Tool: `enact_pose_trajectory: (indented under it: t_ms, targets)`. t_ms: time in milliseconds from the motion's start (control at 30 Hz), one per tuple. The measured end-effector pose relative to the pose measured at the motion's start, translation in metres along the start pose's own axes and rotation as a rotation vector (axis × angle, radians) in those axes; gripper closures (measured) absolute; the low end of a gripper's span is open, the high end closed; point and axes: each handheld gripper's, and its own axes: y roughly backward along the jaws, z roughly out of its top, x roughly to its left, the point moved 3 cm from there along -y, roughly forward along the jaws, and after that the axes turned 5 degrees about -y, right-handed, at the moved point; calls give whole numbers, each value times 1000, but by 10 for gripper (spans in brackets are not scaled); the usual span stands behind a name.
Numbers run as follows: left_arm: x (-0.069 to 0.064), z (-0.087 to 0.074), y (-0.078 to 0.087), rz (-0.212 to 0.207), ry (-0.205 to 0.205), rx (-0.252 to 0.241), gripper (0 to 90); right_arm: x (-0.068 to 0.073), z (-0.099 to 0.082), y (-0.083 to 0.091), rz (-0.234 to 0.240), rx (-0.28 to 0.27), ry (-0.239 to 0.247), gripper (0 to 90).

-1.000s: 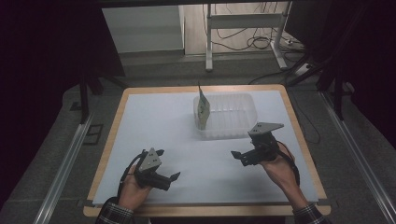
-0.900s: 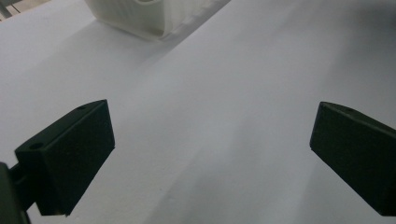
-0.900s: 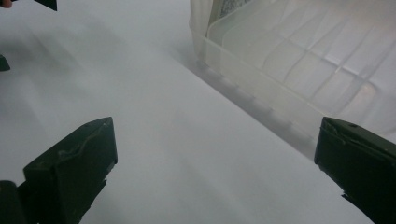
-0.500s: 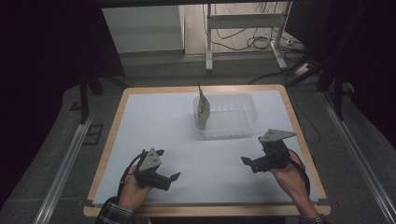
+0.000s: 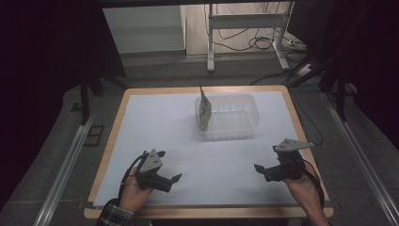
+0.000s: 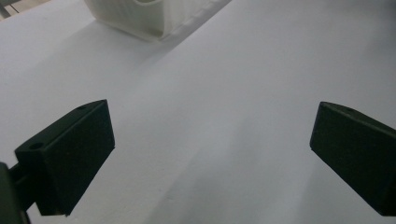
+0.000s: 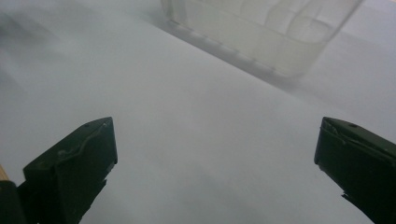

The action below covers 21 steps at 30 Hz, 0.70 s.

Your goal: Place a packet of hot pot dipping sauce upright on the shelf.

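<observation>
Both jaws gape wide and empty, left gripper (image 5: 165,165) and right gripper (image 5: 264,168) low near the table edge; the packet (image 5: 204,110) leans upright against the clear plastic bin (image 5: 244,117) wall, so a clumsy grab likely topples it or shoves the light bin.

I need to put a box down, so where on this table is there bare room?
The widest free patch is the white sheet left of the clear plastic tub, running down to the left claw. The strip between the left claw and the right claw is bare too. It is tighter between the tub, with its upright packet, and the table's right edge.
</observation>
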Motion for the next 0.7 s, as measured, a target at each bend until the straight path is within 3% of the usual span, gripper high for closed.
enact_pose_trajectory:
  t_ms: [367,700]
  targets:
    - [-1,0,0,-2,1,-4,0,-14,-34,10,-59,27,-30,0]
    - [-1,0,0,-4,-2,-3,0,-26,-53,10,-87,50,-53,0]
